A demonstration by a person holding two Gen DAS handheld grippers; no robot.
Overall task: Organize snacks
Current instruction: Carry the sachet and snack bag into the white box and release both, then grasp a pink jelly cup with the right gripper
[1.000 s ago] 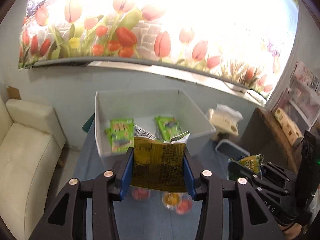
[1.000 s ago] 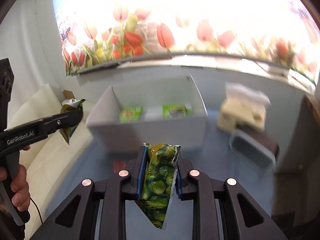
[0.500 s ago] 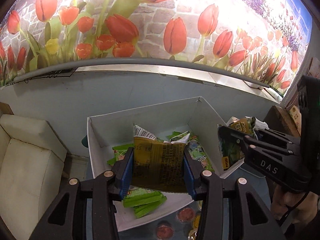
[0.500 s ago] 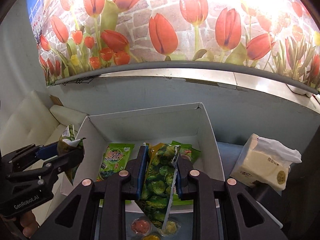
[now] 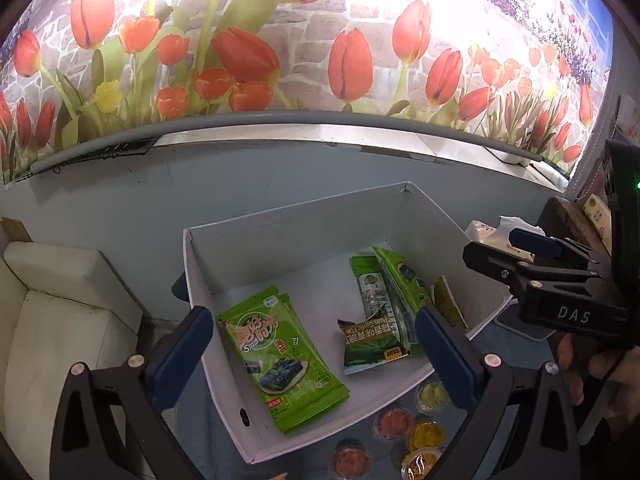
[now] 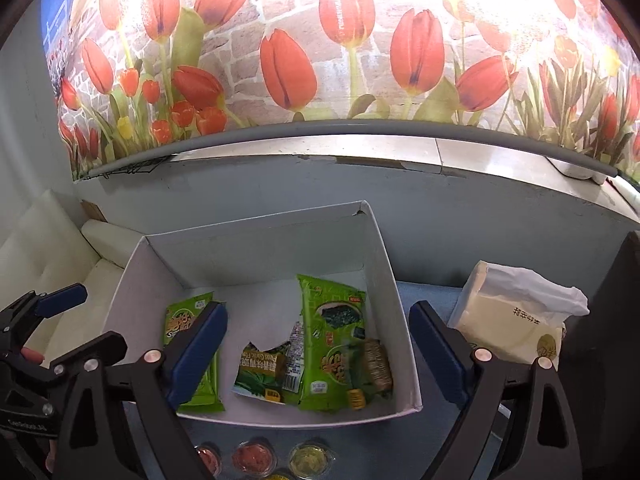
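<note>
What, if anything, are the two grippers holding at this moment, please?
Nothing: the left gripper and right gripper are both opening with empty jaws above the white box.

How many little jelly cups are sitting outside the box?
5 jelly cups, clustered just in front of the white box: one pale green, two red, two yellow. More may be hidden.

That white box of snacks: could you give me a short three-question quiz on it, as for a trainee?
1. True or false: the left gripper holds a packet.
2. What sits beside the white box, on the right in the right wrist view? A) tissue pack B) kettle
3. Where are the small jelly cups: inside the box or outside?

Key: 1 false, its fingers are opening with nothing between them; 2 A, the tissue pack; 3 outside, before its near wall.
</note>
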